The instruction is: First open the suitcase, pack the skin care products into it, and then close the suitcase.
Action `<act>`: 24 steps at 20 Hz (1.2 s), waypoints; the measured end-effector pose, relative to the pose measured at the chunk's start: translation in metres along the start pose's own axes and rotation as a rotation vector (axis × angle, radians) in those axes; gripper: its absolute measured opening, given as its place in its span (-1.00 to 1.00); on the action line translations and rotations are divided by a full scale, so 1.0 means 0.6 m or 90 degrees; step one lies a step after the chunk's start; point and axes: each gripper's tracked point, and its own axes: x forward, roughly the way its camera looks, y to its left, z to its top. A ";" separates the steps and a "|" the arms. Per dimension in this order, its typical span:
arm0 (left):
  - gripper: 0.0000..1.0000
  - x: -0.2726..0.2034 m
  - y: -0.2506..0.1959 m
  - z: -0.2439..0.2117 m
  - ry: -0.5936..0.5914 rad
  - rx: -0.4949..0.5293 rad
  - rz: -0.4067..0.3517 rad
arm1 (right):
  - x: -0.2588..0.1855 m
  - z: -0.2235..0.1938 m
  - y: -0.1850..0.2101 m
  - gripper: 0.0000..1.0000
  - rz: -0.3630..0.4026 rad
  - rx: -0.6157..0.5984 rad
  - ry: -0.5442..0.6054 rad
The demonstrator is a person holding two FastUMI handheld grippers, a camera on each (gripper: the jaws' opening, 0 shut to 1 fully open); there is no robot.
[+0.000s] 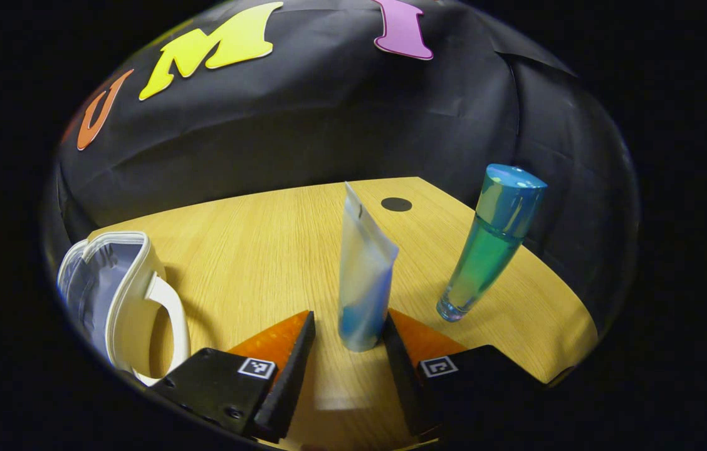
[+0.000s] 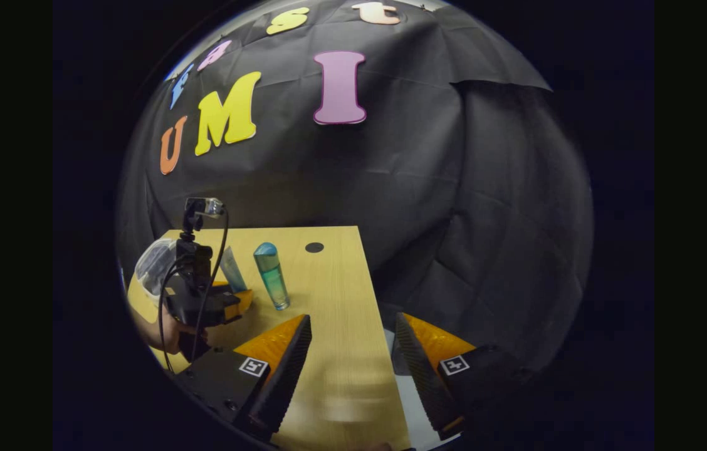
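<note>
Left gripper (image 1: pixel 347 335): fingers spread wide, set low over the bench (image 1: pixel 253 250). A tube (image 1: pixel 363 282) stands cap-down between the fingers, close against the right finger (image 1: pixel 398 351), with a clear gap to the left one. Contact with the right finger cannot be confirmed; the tube is not pinched.

In the left gripper view, a bottle (image 1: pixel 491 241) with a blue cap stands upright on the bench at 2 o'clock from the tube, apart from it. A dark round spot (image 1: pixel 396 204) lies on the bench surface at 12 o'clock, beyond the tube. The suitcase (image 1: pixel 118 294), white with a handle, stands at 9 o'clock, well apart from the tube. It is open, with its pale lining exposed. Contents cannot be determined.

Right gripper (image 2: pixel 353 351): fingers spread wide, holding nothing, positioned over the right edge of the bench. In the right gripper view, the left gripper appears at 9 o'clock, held by a hand (image 2: pixel 168 332), with a cable running up to a small camera mount (image 2: pixel 200 210). The tube and bottle stand just beyond it.
</note>
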 end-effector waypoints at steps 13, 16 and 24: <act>-0.20 -0.168 0.038 0.075 -0.029 -0.014 -0.019 | 0.128 0.024 0.173 0.61 0.154 -0.030 -0.042; -0.20 -0.232 0.072 0.096 -0.034 -0.028 -0.003 | 0.177 0.009 0.226 0.60 0.178 -0.027 -0.029; -0.20 -0.342 0.211 0.120 -0.041 -0.104 0.081 | 0.279 -0.034 0.251 0.22 0.141 0.004 0.020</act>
